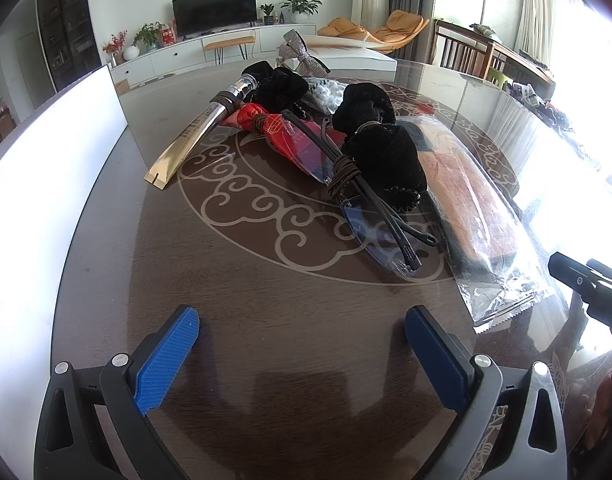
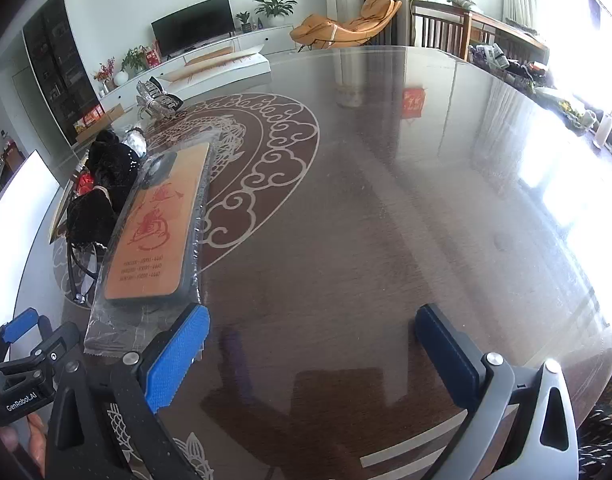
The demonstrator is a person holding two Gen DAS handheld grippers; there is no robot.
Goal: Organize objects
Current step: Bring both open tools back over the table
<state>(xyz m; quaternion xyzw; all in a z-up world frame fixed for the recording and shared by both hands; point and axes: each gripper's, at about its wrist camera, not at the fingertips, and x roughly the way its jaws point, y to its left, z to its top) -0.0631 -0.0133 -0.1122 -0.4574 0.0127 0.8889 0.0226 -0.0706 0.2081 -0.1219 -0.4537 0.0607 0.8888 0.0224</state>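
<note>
Glass-topped table (image 1: 266, 300) is carrying a pile — glasses (image 1: 370, 216), black cloth (image 1: 382, 148), wrapped case (image 2: 154, 232). Both grippers — left (image 1: 302, 344), right (image 2: 312, 344) — are hovering near the case, jaws released and gripping nothing.

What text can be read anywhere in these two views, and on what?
"GenRobot.AI": black body of the left gripper, seen in the right wrist view.
Red characters and rows of digits on the orange card in the clear plastic sleeve: too blurred to read.
Gold foil packet: print unreadable.
</note>
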